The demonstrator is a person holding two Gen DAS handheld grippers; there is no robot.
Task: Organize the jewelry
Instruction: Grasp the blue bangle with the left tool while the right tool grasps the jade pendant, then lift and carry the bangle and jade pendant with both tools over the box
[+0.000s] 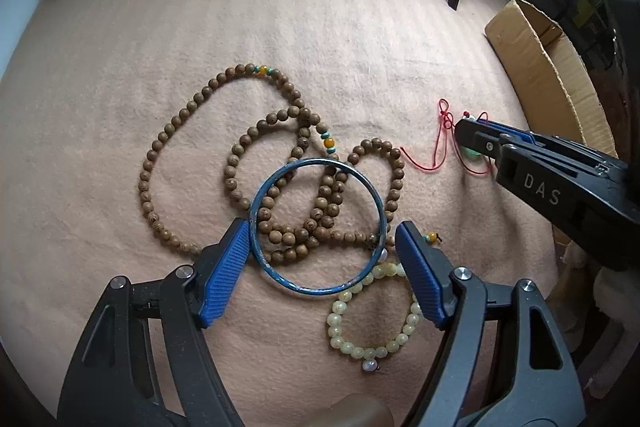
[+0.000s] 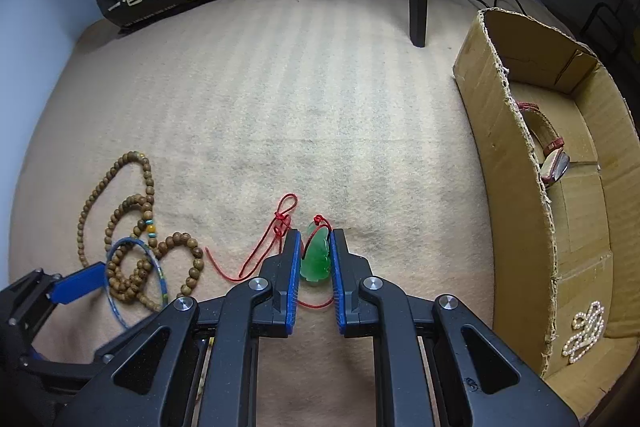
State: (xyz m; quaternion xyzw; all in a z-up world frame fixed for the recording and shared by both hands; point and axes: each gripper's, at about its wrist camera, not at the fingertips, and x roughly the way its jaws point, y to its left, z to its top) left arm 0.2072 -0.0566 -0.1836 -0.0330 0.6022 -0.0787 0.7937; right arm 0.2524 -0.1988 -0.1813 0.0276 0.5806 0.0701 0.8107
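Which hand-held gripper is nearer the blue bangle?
Left. The left gripper straddles the blue bangle; the right gripper is off to its right, around the green pendant.

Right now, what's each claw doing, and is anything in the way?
Left gripper open, jaws astride blue bangle. Right gripper closing on green pendant, grip unconfirmed. Bangle lies on tangled wooden beads; red cord trails loose.

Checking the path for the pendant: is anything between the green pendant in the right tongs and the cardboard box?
Nothing visible blocks it. The green pendant sits between the right tongs, and only bare blanket lies toward the cardboard box. The box's near wall must be cleared, and the red cord trails to the left.
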